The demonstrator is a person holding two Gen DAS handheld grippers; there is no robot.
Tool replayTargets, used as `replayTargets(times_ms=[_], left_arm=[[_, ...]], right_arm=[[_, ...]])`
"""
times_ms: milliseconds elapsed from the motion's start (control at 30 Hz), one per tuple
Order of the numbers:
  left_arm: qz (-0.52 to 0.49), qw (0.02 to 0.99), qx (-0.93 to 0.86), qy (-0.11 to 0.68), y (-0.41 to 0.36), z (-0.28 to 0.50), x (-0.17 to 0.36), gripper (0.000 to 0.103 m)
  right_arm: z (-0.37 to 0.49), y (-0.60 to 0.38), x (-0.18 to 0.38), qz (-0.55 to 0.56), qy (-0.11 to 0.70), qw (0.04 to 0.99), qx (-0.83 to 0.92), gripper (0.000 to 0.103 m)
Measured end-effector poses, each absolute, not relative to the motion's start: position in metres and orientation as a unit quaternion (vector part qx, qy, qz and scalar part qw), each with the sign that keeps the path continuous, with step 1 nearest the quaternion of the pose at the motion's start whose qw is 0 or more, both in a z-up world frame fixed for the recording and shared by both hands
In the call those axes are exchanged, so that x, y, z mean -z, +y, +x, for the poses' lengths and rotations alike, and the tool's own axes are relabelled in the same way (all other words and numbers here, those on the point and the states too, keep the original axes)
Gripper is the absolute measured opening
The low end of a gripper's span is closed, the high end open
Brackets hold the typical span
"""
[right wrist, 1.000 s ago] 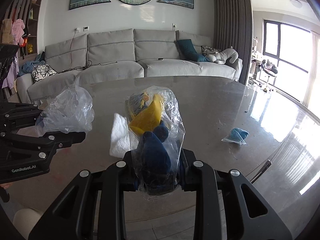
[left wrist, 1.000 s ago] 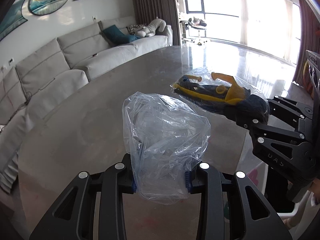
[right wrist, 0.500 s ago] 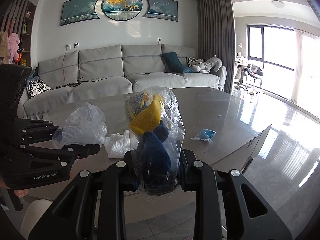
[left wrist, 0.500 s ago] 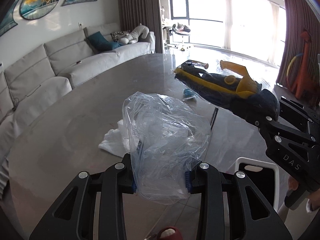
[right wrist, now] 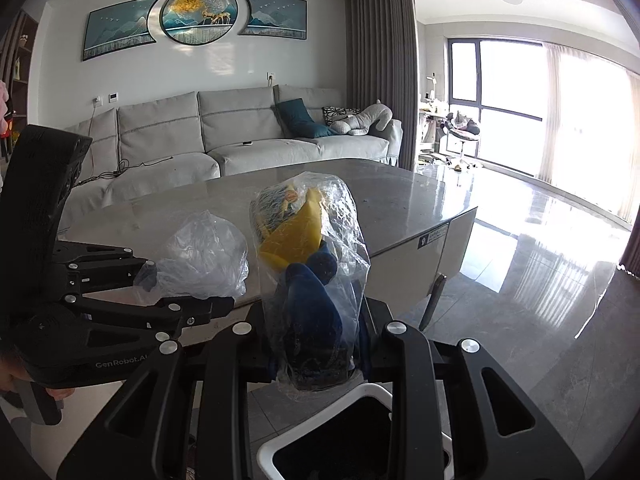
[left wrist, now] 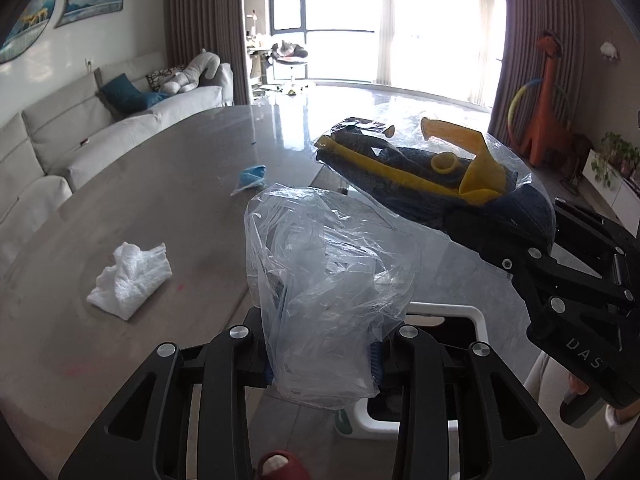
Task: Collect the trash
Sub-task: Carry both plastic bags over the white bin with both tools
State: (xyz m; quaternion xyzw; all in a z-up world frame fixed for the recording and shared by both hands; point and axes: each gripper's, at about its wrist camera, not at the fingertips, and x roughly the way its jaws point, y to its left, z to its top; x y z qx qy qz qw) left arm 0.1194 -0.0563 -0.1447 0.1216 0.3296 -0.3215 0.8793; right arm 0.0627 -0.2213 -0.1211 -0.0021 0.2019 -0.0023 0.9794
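Clamping a crumpled clear bag [left wrist: 328,280], the left tool [left wrist: 324,364] hovers beside the worktop [left wrist: 160,200], where a tissue [left wrist: 130,278] and blue scrap [left wrist: 252,178] remain, while the right tool [right wrist: 320,364] grips a yellow-and-blue packet [right wrist: 308,264] above the white-rimmed bin [right wrist: 320,432].

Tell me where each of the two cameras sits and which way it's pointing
Left wrist: on the left gripper, facing the table and windows; shows its clear bag, the right gripper.
Right wrist: on the right gripper, facing the sofa; shows its blue-yellow bag, the left gripper.
Shared: both bags, table, white bin.
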Motion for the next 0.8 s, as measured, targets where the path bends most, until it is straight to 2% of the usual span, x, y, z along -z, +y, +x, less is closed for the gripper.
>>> replayTargets(times_ms=[400,800], left_arm=[[0.150,0.842,0.395,0.335,-0.133,0.072,0.166,0.033],[0.182,0.813,0.436,0.341,-0.172,0.056,0.193,0.033]], right_arm=[[0.003,-0.271,0.140,0.026,0.210,0.974,0.079,0.030],[-0.016,-0.285,0.164,0.042,0.219,0.969,0.108,0.030]])
